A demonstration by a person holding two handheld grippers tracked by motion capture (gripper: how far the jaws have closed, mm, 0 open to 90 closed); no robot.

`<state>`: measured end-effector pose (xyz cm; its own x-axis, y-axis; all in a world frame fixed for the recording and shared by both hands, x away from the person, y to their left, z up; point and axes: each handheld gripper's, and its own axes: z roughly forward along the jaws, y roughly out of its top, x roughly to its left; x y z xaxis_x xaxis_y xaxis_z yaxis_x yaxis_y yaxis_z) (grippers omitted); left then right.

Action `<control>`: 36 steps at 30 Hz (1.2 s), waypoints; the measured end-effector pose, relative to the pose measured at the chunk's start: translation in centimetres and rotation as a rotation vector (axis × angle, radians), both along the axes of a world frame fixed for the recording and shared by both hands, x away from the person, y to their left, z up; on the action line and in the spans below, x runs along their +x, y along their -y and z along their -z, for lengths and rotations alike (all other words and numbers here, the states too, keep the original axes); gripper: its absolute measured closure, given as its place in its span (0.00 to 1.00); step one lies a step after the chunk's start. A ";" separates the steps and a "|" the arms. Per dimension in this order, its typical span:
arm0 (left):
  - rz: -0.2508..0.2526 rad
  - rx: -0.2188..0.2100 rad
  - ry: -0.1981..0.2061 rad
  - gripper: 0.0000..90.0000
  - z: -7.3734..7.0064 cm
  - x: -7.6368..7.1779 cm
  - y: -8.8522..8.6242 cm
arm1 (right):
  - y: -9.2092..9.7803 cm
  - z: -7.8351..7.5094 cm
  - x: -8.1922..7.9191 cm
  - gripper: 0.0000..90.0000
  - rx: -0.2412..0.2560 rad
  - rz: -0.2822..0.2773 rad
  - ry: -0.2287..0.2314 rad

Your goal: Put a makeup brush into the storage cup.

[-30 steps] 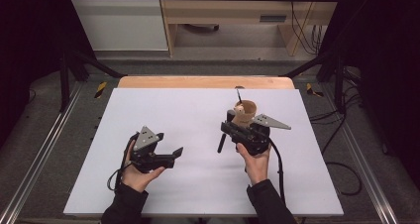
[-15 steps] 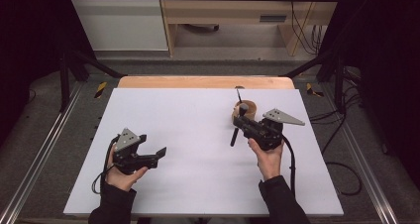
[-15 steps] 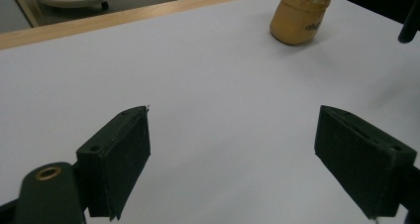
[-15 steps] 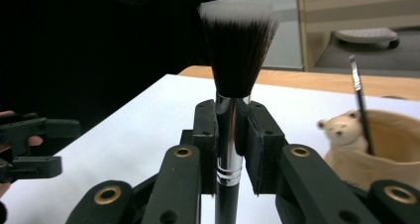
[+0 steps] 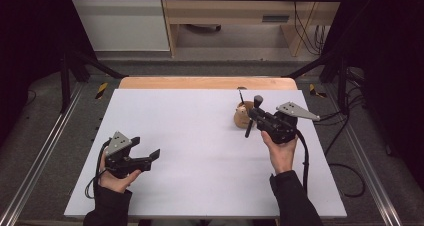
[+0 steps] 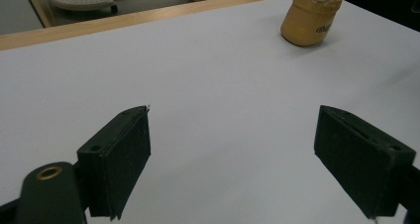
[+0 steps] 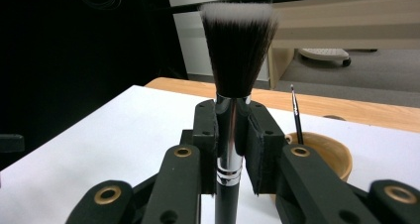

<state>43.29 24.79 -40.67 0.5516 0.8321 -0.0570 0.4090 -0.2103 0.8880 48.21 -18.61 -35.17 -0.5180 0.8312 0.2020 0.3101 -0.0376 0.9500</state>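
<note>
Black-bristled brush sits clamped upright in the right claw, long axis near vertical, just at 3 o'clock of the tan holder cup on the bench; left claw, jaws apart, holds nothing at 8 o'clock.

Two grippers: the left gripper at lower left, the right gripper right of centre. One makeup brush, one tan holder cup, one thin brush in it, one white surface.
</note>
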 end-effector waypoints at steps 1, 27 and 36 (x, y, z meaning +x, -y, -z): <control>0.000 0.001 0.000 0.15 0.0 0.0 0.0 | 0.0 0.0 0.1 0.86 -0.008 0.004 0.003; 0.013 0.004 -0.008 0.15 0.3 0.2 -0.1 | 0.6 -0.4 4.7 0.86 -0.037 0.140 0.027; 0.021 0.010 -0.010 0.15 0.4 0.3 0.0 | 0.5 -0.3 6.5 0.86 -0.074 0.171 0.028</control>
<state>43.56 24.76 -41.07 0.5683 0.8210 -0.0545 0.4136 -0.2278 0.8815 54.66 -19.09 -34.83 -0.3723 0.9198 0.1241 0.2785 -0.0168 0.9603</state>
